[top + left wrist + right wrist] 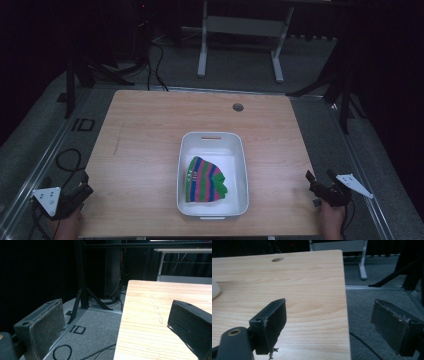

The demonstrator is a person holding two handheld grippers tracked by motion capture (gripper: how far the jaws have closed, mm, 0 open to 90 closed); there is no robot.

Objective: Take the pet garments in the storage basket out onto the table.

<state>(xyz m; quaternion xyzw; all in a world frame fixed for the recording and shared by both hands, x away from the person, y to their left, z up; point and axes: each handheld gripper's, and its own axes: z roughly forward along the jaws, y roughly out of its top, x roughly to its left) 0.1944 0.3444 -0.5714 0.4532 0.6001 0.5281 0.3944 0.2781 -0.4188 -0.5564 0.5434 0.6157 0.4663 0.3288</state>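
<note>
While white tub point(212, 145) sits near table's point(145, 130) front edge at mid-width, striped knit hat point(205, 180) is seen lying inside, toward tub's front-left. Left gripper point(75, 196) held at front-left corner, jaws spread wide, straddling left edge. Right gripper point(320, 184) held at front-right corner, jaws wide, straddling right edge

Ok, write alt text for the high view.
A white bin sits near the front middle of a wooden table, holding a folded striped cloth in green, pink and blue. At each front corner a hand holds a claw, the left claw and right claw, both clear of the bin.
</note>
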